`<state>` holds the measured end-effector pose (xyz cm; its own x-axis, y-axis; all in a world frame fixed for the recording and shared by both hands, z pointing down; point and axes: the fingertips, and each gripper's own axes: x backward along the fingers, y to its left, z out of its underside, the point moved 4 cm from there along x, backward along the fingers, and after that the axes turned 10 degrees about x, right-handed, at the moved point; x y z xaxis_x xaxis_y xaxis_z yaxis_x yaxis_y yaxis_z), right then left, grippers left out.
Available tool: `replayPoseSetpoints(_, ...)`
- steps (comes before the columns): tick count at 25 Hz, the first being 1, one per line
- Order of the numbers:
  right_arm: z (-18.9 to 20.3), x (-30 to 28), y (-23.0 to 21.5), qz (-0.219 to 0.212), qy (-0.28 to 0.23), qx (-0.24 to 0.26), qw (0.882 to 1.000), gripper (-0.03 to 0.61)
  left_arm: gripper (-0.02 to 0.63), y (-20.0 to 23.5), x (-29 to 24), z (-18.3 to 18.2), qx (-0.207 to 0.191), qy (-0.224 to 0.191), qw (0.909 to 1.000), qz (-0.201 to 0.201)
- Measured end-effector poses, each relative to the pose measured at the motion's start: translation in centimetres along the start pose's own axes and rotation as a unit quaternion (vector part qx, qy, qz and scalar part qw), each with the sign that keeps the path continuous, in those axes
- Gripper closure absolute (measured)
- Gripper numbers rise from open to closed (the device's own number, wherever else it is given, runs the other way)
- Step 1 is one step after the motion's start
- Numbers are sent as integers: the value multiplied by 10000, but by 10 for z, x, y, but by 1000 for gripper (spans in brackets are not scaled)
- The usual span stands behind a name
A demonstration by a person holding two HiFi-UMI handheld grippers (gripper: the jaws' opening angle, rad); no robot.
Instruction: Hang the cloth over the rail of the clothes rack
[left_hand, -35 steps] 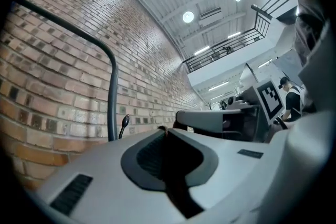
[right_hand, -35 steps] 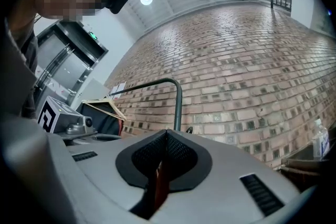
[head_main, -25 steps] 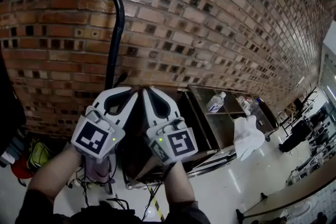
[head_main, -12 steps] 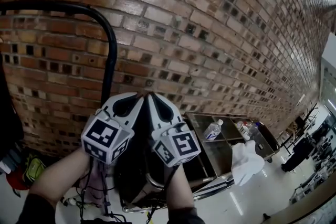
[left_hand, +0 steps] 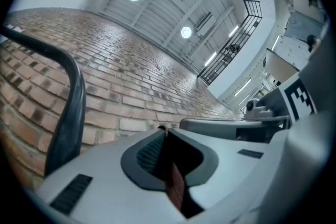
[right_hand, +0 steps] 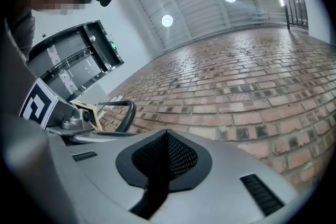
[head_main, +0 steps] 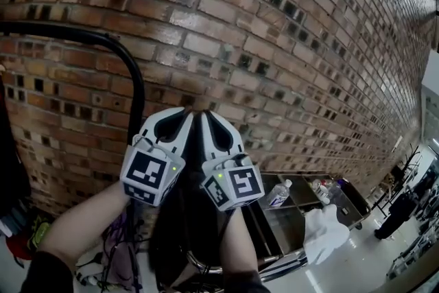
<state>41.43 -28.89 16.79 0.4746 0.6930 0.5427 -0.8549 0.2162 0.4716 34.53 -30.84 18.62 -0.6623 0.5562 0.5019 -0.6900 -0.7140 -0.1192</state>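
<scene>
Holding the cloth (head_main: pixel 184 230) clamped in left gripper (head_main: pixel 186 114) and right gripper (head_main: pixel 204 114), mid-carry, we reckon it must next clear the rail (head_main: pixel 103 42).

Two of them up front: left gripper (head_main: pixel 186 114) and right gripper (head_main: pixel 206 114). One marker cube (head_main: pixel 146 175) on each, so two cubes. Two forearms (head_main: pixel 75 230) behind them. One dark cloth (head_main: pixel 184 223) hanging under the pair. One black rail (head_main: pixel 130 72) curving in at the left. One brick wall (head_main: pixel 274 44) right across the back. Low on the right there's one metal cart (head_main: pixel 302 208), one clear bottle (head_main: pixel 278 193) on it, and one white rag (head_main: pixel 328 233). Overhead, the left gripper view counts three round lights (left_hand: pixel 186 32), and the right gripper view counts three as well.
</scene>
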Motion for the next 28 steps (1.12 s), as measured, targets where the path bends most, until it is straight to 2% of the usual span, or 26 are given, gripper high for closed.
replayPoseSetpoints(4, -14, -10, -12, 336, -426, 466, 9974, 549, 594, 6, -21, -19, -38, -159, 9999, 19)
replayPoseSetpoints(8, -34, -12, -19, 618, -796, 716, 9923, 548, 594, -3, -34, -46, -362, -488, 9977, 284)
replayPoseSetpoints(11, -50, -15, -27, 804, -934, 642, 9903, 548, 594, -10, -42, -67, -410, -588, 9953, 650)
replayPoseSetpoints(15, -74, -24, -32, 954, -1063, 469, 9886, 549, 594, -10, -51, -98, -733, -680, 9904, 957)
replayPoseSetpoints(17, -86, -30, -28, 993, -1128, 590, 9869, 549, 594, -5, -53, -114, -732, -784, 9884, 1072)
replayPoseSetpoints(20, -105, -43, -16, 1101, -1191, 1126, 9803, 549, 594, 7, -56, -138, -566, -916, 9873, 1171)
replayPoseSetpoints(22, -114, -51, -9, 1229, -1172, 1303, 9768, 546, 594, 14, -58, -153, -516, -996, 9861, 1223)
replayPoseSetpoints(25, -125, -62, -5, 1313, -1290, 1167, 9760, 546, 594, 20, -63, -174, -495, -1111, 9832, 1359)
replayPoseSetpoints(28, -131, -71, -3, 1425, -1229, 966, 9774, 546, 594, 27, -63, -197, -707, -1261, 9786, 1461)
